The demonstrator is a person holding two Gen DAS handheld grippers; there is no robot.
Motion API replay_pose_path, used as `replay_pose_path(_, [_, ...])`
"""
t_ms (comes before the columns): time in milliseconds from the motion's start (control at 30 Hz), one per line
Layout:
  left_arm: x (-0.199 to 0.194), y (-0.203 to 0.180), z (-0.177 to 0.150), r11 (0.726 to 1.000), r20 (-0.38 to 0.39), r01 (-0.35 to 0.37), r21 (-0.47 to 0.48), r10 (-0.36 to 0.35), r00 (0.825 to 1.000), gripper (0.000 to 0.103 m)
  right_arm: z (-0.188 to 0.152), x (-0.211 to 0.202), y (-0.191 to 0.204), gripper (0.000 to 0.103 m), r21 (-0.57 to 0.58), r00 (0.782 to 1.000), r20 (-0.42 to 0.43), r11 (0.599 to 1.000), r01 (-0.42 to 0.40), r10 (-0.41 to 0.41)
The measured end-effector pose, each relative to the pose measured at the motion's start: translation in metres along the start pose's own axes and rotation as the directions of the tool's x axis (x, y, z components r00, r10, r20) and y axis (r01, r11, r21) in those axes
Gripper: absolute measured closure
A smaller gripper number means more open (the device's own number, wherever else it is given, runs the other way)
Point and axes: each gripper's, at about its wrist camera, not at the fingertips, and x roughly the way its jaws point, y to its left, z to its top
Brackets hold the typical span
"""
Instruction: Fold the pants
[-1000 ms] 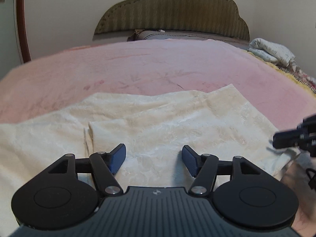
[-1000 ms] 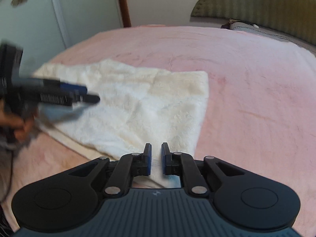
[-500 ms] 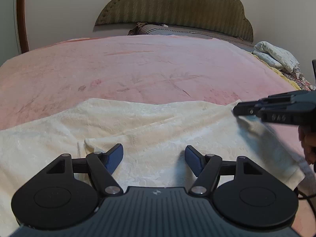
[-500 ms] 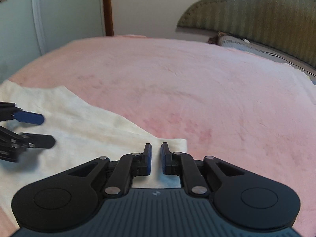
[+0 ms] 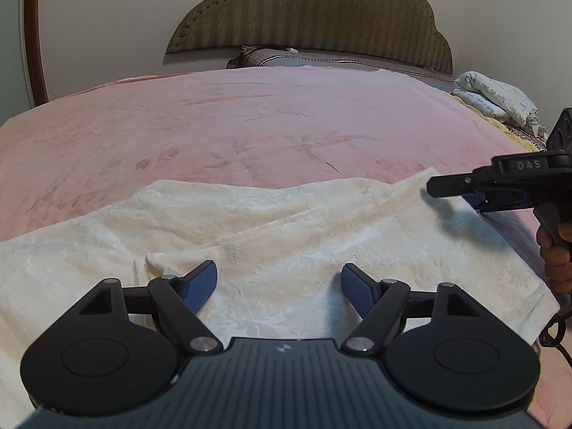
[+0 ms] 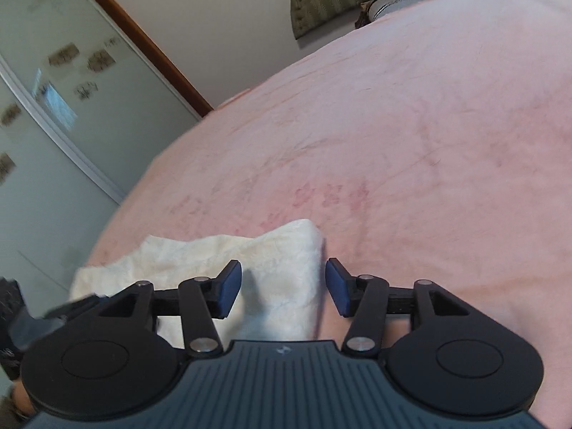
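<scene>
We see the cream pants point(image 5: 271, 236) lying flat on the pink blanket point(image 5: 250, 125) that covers the bed, near its closer edge, with 1 layer folded over another so that a doubled edge runs across the middle of the fabric. In the right wrist view a far corner of the pants point(image 6: 286, 250) rests on the blanket point(image 6: 429, 125), just ahead of the fingers.

Our left gripper point(image 5: 279, 280) hovers low over the near part of the pants, its 2 blue-padded fingers point(image 5: 202, 282) spread wide apart and holding nothing. Our right gripper point(image 6: 284, 284) is released as well, its jaws parted with the corner of the fabric lying between and below them; we cannot tell whether the pads touch the cloth. From the left wrist view the right gripper point(image 5: 475, 186) appears side-on at the far right corner of the pants, gripped by a hand point(image 5: 556, 254).

Beyond the blanket stand an olive scalloped headboard point(image 5: 314, 21) and a grey pillow point(image 5: 307, 59), with a bundle of patterned white cloth point(image 5: 497, 98) at the right edge. A frosted sliding door point(image 6: 53, 107) with a brown frame shows on the left.
</scene>
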Motion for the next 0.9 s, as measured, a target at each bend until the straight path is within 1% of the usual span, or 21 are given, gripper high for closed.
replay_pose_path(33, [0.000,0.000,0.000,1.000,0.001,-0.001,0.002,0.001,1.000,0.023,0.000,0.002,-0.003,0.067,0.021,1.000,0.008,0.999,-0.023,0.023])
replay_pose_path(100, [0.000,0.001,0.000,1.000,0.001,0.004,0.000,-0.004,1.000,0.023,0.000,0.005,-0.008,0.083,0.043,0.999,0.018,0.998,-0.040,0.039])
replay_pose_path(133, [0.000,0.001,0.001,1.000,0.001,0.009,-0.003,-0.009,1.000,0.023,0.000,0.004,-0.011,0.088,0.064,0.998,0.030,0.996,-0.062,0.061])
replay_pose_path(167, [0.000,0.001,0.002,1.000,0.000,0.012,-0.007,-0.012,1.000,0.023,-0.001,0.001,-0.012,0.089,0.072,0.997,0.040,0.995,-0.075,0.072])
replay_pose_path(233, [0.001,-0.001,0.004,1.000,-0.005,0.012,-0.012,-0.012,1.000,0.023,-0.001,-0.007,-0.005,0.091,0.043,0.997,0.065,0.998,-0.050,0.047])
replay_pose_path(300, [0.006,-0.003,0.003,1.000,-0.009,0.004,0.012,-0.004,1.000,0.022,0.000,-0.015,0.006,0.091,-0.006,0.995,0.090,1.000,-0.029,0.029])
replay_pose_path(367, [0.007,-0.007,0.001,0.999,-0.003,-0.006,0.031,0.006,1.000,0.021,0.000,-0.007,0.014,0.091,-0.054,0.997,0.061,0.998,0.041,-0.038])
replay_pose_path(400, [0.006,-0.007,0.001,0.999,-0.002,-0.008,0.036,0.008,1.000,0.021,0.000,0.000,0.012,0.089,-0.043,0.997,0.033,0.997,0.066,-0.064])
replay_pose_path(433, [0.005,-0.006,0.000,0.999,-0.002,-0.004,0.032,0.004,1.000,0.022,-0.001,0.005,0.009,0.084,-0.038,0.996,0.009,0.996,0.086,-0.086])
replay_pose_path(467, [0.002,-0.005,0.000,1.000,0.000,0.002,0.022,-0.002,1.000,0.022,-0.002,0.005,0.010,0.083,-0.046,0.996,0.013,0.994,0.094,-0.094])
replay_pose_path(500, [-0.002,-0.002,0.000,1.000,0.004,0.007,0.008,-0.007,1.000,0.022,-0.003,0.003,0.012,0.077,-0.048,0.994,0.024,0.993,0.105,-0.104])
replay_pose_path(533, [-0.006,0.002,0.001,1.000,0.010,0.008,-0.009,-0.008,1.000,0.022,-0.004,-0.003,0.016,0.070,-0.050,0.990,0.045,0.990,0.135,-0.133])
replay_pose_path(567, [-0.011,0.006,0.001,1.000,0.021,0.005,-0.026,-0.005,1.000,0.022,-0.006,-0.010,0.022,0.068,-0.062,0.980,0.081,0.981,0.186,-0.180])
replay_pose_path(600, [-0.017,0.010,0.000,0.999,0.034,0.001,-0.041,0.000,0.999,0.022,-0.009,-0.018,0.030,0.064,-0.088,0.965,0.121,0.965,0.245,-0.234])
replay_pose_path(633, [-0.022,0.016,0.000,0.998,0.044,-0.005,-0.059,0.008,0.999,0.022,-0.012,-0.026,0.042,0.064,-0.125,0.951,0.151,0.949,0.290,-0.271])
replay_pose_path(667, [-0.026,0.021,0.000,0.996,0.051,-0.012,-0.084,0.017,0.999,0.022,-0.018,-0.033,0.057,0.064,-0.178,0.944,0.180,0.934,0.309,-0.278])
replay_pose_path(700, [-0.031,0.028,0.002,0.993,0.061,-0.016,-0.118,0.024,0.998,0.022,-0.025,-0.038,0.071,0.064,-0.229,0.947,0.184,0.925,0.302,-0.264])
replay_pose_path(767, [-0.034,0.038,0.003,0.988,0.070,-0.004,-0.155,0.015,0.997,0.021,-0.041,-0.041,0.094,0.064,-0.344,0.966,0.131,0.903,0.256,-0.224])
replay_pose_path(833, [-0.025,0.041,0.003,0.991,0.013,-0.034,-0.133,0.036,0.999,0.021,-0.058,-0.034,0.108,0.066,-0.409,0.984,0.037,0.896,0.174,-0.174])
replay_pose_path(867, [-0.020,0.041,0.001,0.991,-0.013,-0.057,-0.122,0.056,0.998,0.023,-0.065,-0.027,0.108,0.066,-0.420,0.985,-0.018,0.895,0.148,-0.171])
replay_pose_path(900, [-0.019,0.042,-0.002,0.990,-0.018,-0.066,-0.124,0.064,0.998,0.025,-0.072,-0.018,0.107,0.066,-0.437,0.979,-0.060,0.887,0.150,-0.195])
